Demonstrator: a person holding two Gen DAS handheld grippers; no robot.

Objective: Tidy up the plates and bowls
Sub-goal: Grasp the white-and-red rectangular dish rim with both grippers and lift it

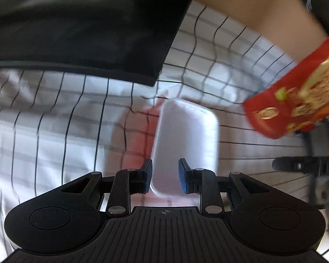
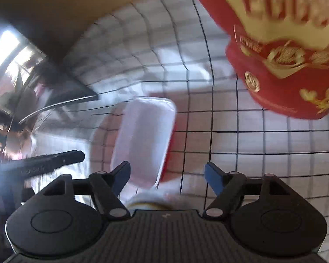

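**One White Plate, Two Grippers, a Crowded Cloth**

One rectangular white plate [image 1: 186, 135], long and shallow, raised at a tilt above the cloth-covered worktop [image 1: 54, 120] and apparently pinched by its near corner between the narrowly set blue pads of the left hand-held gripper [image 1: 165, 175]. Sharp against a smeared background, so most likely carried rather than resting. Seen from the right hand-held gripper [image 2: 166, 179] with jaws standing wide and pressing on nothing, the plate just off its left finger.

Judged best handled by keeping the pinch firm on the rim, levelling the plate before lowering, and setting it down flat and square with whatever it is meant to join. Worth holding the free gripper clear of the plate's far edge, or ready beneath it as a support.

Crowding the scene: a red packet [image 1: 296, 100] looming close on the right, a black slab [image 1: 76, 22] overlapping the cloth behind, a brown board [image 1: 252, 11] beyond. A reddish patch [image 1: 138, 135] under the plate, too blurred to identify. A shiny metal piece [image 2: 22, 65] on the right camera's left edge, likewise unclear.
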